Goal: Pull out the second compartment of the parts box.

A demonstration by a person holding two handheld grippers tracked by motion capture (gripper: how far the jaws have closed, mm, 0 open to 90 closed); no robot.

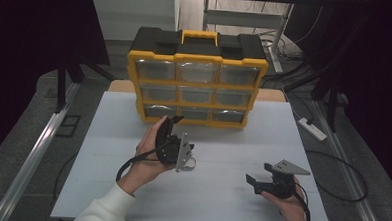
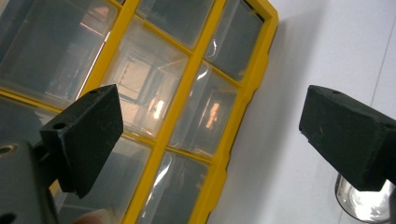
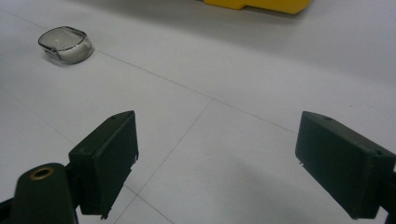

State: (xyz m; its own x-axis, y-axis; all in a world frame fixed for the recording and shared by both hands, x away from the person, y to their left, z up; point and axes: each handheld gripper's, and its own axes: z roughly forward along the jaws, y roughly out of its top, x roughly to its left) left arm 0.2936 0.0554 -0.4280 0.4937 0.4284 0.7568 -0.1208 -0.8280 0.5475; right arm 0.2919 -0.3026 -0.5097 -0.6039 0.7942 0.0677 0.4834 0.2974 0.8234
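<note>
At the lower right of the high view, the right hand-held gripper (image 1: 262, 176) hovers low over the white worktop (image 1: 220, 191), jaws spread and holding nothing. Its own view picks out a small clear cup-like piece (image 3: 65, 44) lying at upper left on the worktop. At centre frame, the left hand-held gripper (image 1: 172, 122) is turned on its side, pointing at the bottom row of the yellow-and-black drawer organizer (image 1: 197, 75), jaws wide apart and empty. The left gripper view shows the organizer's transparent drawers (image 2: 140, 79) close up, tilted across the frame. The organizer stands at the worktop's far edge.
</note>
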